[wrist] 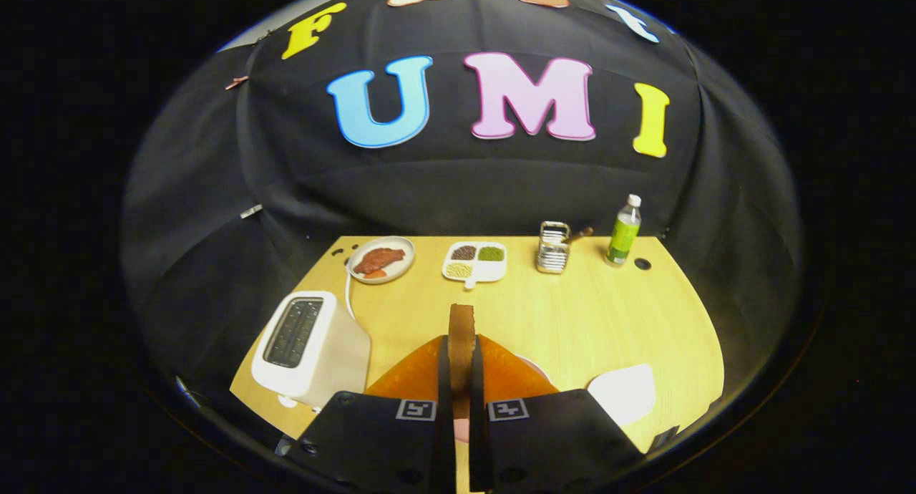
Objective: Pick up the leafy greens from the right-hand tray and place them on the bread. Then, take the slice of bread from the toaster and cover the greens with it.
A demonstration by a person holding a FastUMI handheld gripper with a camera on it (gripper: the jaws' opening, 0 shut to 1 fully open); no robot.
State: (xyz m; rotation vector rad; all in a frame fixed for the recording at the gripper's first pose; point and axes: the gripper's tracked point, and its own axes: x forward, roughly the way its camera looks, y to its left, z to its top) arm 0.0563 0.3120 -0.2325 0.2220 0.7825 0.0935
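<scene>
**Gripper holding a bread slice edge-on above the orange tray**

The gripper (461,369) has its two fingers drawn close together, clamped on a slice of bread (461,333) that stands upright between them, its brown crust edge turned toward the camera and rising just past the fingertips. Directly beneath the fingers lies an orange tray (512,372), near the front edge of the wooden table (601,315); a pale rim shows at the tray's right side, and whether greens lie on it cannot be told, as the fingers cover its centre. Just to the right of that tray, also at the front edge, sits a white tray (624,392). The white toaster (309,347) stands at the front left corner, its slots dark. Along the back edge, from left to right: a plate with red meat (381,260), a white divided dish (475,261) holding dark, green and pale contents in separate compartments, a metal rack (553,248), and a bottle with a green label (624,230) near the back right corner.
</scene>
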